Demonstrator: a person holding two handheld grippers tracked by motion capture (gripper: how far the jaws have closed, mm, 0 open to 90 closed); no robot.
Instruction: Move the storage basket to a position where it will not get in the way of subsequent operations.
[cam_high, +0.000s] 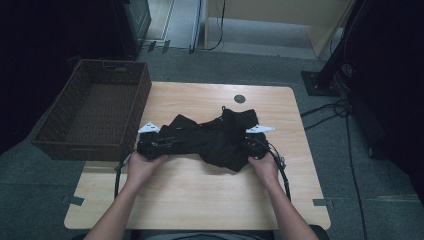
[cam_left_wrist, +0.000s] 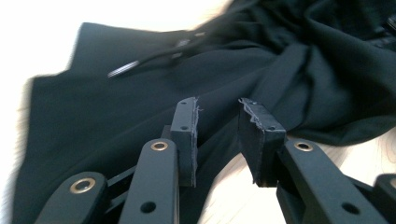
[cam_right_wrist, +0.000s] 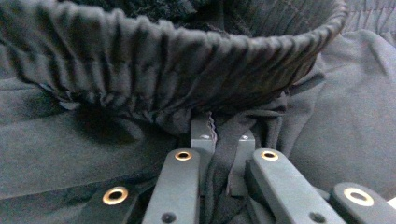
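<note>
dim room, wooden table (cam_high: 200, 185) at frame centre. black garment (cam_high: 215, 137) bunched mid-table. right gripper (cam_right_wrist: 223, 135) clamps fabric below waistband; left gripper (cam_left_wrist: 217, 116) jaws apart, empty. risk: one-sided pull drags cloth, bunches further.

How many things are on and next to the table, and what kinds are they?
Black garment with an elastic waistband: 1
Brown wicker basket: 1
Wooden table: 1
Hand-held claws: 2, left claw and right claw
Total: 5
</note>
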